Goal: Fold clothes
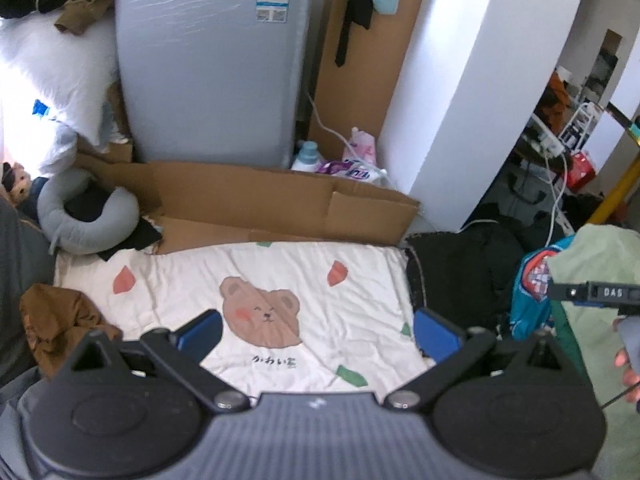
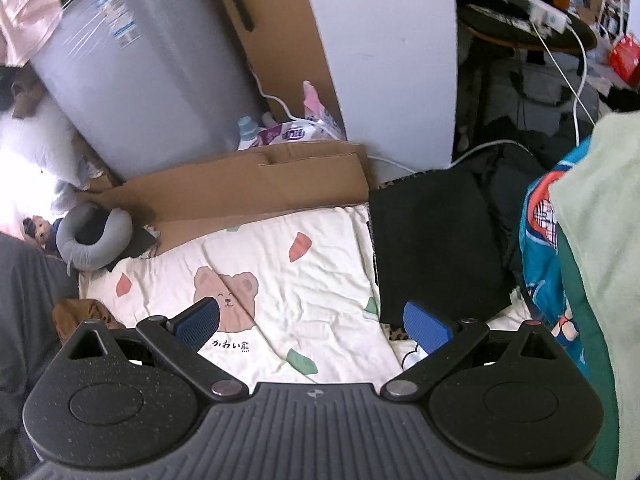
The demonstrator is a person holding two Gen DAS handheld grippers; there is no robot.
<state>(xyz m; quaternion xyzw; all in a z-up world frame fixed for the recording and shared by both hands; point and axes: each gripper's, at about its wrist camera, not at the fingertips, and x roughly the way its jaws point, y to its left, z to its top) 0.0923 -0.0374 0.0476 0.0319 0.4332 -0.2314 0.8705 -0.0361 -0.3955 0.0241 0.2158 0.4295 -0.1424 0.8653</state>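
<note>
**Hovering empty-handed, choosing the next garment**

Holding both grippers above the bear blanket (image 1: 320, 280), I judge myself to be between garments: nothing lies spread on it, so the step in hand is picking one up.

The blanket fills the middle of both views, cream with a brown bear print, and it is my folding surface. Behind it at 12 o'clock stands flattened cardboard (image 1: 280, 204).

In the right wrist view the largest clothes sit at 3 o'clock: a pale green garment (image 2: 600, 240) over a teal printed one (image 2: 540, 240), heaped at the blanket's right edge. Beside them, at about 2 o'clock, a black cloth (image 2: 432, 240) lies flat on the blanket's corner; it looks already folded, though I cannot be sure. In the left wrist view a crumpled brown garment (image 1: 60, 320) lies at 9 o'clock on the blanket's left edge.

My left gripper (image 1: 318, 332) has its blue pads spread wide, gripping nothing, over the bear. My right gripper (image 2: 316, 322) is likewise released, its right pad (image 2: 428, 330) just over the near edge of the black cloth.

Next, I think, one gripper must drop to a loose garment, either the brown one at left or the green pile at right, pinch an edge, and drag it onto the bare centre. The heap at right is layered, so I would need to take the top piece alone.
</note>
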